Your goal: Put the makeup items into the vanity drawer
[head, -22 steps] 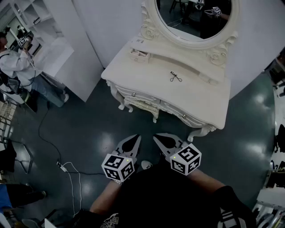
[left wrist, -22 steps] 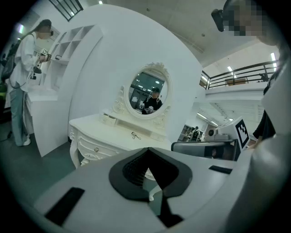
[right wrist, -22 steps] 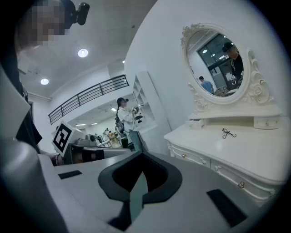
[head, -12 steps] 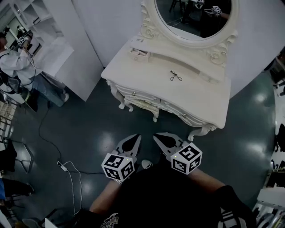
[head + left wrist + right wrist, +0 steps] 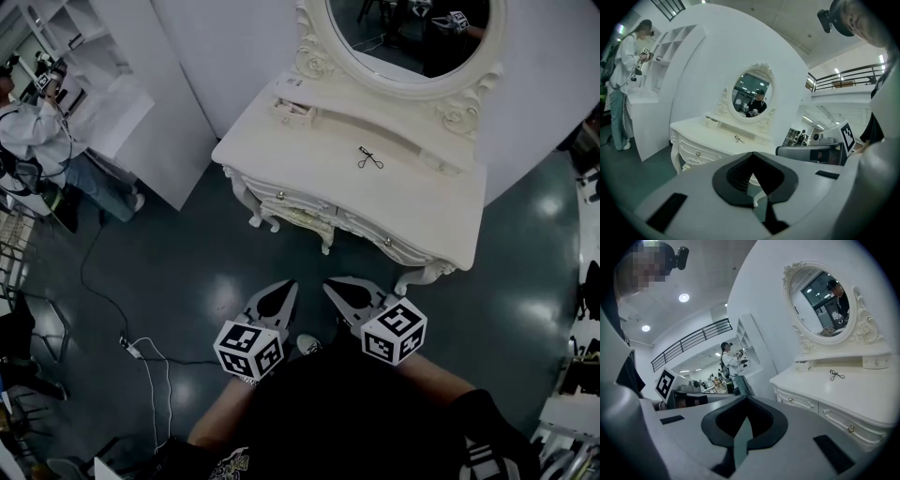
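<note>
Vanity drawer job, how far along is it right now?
Nothing looks done: the eyelash curler lies on the vanity top, and the front drawers look shut. Nothing is in hand: left gripper and right gripper are shut, empty, short of the vanity. Left: open a drawer, put the curler in.

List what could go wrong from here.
The eyelash curler is thin and lies flat on the vanity top, so jaws may push it rather than lift it. The front drawers look shut, with small knobs that are easy to slip off. A loose cable lies on the floor to the left.
</note>
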The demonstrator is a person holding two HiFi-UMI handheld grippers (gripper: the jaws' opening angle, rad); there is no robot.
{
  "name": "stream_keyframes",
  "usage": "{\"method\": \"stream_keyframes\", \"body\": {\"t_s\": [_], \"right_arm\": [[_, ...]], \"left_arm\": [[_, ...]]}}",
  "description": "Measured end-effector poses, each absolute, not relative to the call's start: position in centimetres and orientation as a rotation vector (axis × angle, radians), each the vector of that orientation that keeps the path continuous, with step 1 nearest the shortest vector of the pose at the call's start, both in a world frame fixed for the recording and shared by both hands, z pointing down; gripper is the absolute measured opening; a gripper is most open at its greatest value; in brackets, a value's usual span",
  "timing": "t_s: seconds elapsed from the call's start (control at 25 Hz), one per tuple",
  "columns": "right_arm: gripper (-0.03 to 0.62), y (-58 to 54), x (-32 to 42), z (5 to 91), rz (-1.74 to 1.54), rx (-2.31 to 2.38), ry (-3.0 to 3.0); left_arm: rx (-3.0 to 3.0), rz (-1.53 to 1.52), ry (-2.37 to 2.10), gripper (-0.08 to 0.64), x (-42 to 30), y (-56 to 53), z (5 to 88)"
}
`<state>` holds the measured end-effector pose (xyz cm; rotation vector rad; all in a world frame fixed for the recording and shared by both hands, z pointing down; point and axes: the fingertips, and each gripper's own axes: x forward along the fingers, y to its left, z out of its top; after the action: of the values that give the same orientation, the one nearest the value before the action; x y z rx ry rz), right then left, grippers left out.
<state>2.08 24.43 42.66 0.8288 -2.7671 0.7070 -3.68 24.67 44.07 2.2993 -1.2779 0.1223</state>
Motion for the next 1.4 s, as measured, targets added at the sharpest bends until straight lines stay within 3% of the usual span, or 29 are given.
{"method": "stream_keyframes", "body": {"t_s": [1.4], "right_arm": [[0.029, 16.8, 8.1, 44.0, 0.766, 0.916, -2.695]], "left_arm": [[2.31, 0.163, -1.157, 0.0, 3.3, 17.0, 45.7]]}}
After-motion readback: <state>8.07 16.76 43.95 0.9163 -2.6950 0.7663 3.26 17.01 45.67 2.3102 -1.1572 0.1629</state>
